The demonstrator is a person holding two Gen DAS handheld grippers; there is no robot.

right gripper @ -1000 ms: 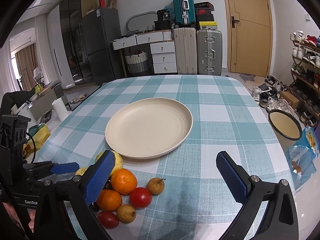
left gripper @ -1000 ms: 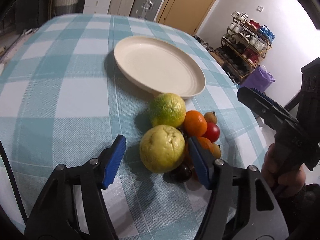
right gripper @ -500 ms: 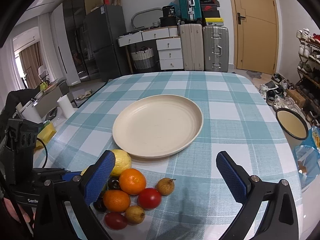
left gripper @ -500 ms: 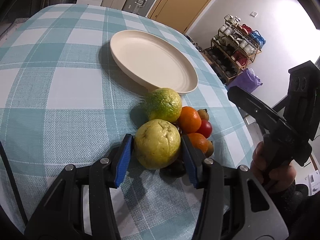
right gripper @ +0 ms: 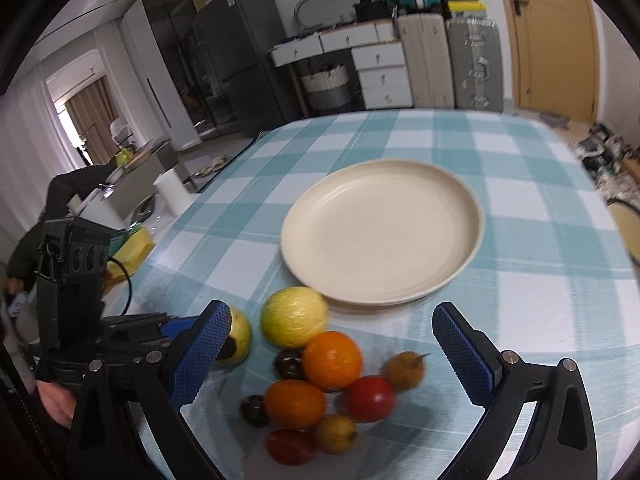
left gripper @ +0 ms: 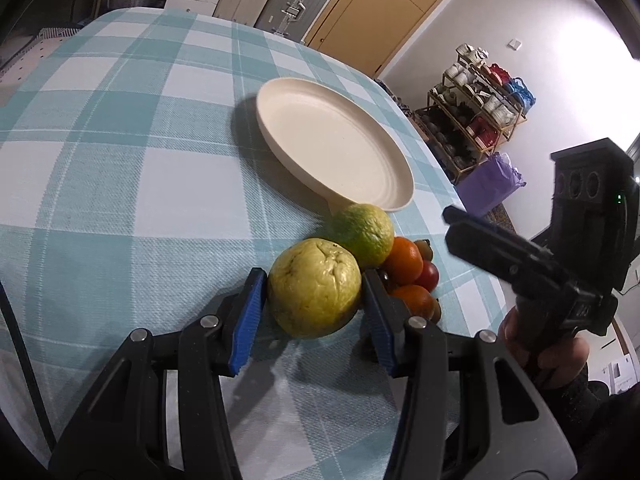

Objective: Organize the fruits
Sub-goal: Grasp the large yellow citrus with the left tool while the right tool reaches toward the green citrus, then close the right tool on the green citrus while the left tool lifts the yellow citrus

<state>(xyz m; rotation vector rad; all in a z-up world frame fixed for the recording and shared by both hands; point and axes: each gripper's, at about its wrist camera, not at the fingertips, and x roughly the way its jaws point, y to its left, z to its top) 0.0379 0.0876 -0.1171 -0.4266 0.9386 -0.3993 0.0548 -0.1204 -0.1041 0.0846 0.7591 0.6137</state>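
- On a teal-and-white checked tablecloth point(left gripper: 120, 168), a large yellow guava point(left gripper: 314, 289) sits clamped between the 2 blue pads point(left gripper: 249, 322) of the left gripper point(left gripper: 314, 322), both pads pressing its sides.
- Just behind it, a green-yellow citrus point(left gripper: 366, 234) rests beside the near rim of a cream plate point(left gripper: 384, 196), which holds no fruit.
- To the guava's right, the rest of the pile crowds together: 2 oranges, one point(right gripper: 331, 360) nearer the plate and one point(right gripper: 295, 404) nearer the camera, a red tomato point(right gripper: 370, 398), a second red tomato point(right gripper: 290, 446) at the front, 2 dark plums point(right gripper: 288, 363), and 2 small brownish-yellow fruits, one point(right gripper: 403, 369) to the right and one point(right gripper: 335, 434) at the front.
- Above this cluster, the right gripper point(right gripper: 340, 356) hangs released, its blue pads wide apart and touching nothing; in the right wrist view its left pad partly hides the guava.
- At the right edge of the left wrist view, a person's hand point(left gripper: 556, 354) holds the black handle of the right gripper.
- Beyond the table stand silver suitcases point(right gripper: 472, 68), a white drawer unit point(right gripper: 380, 72), a wooden door point(right gripper: 552, 36) and a shoe rack point(left gripper: 476, 108).
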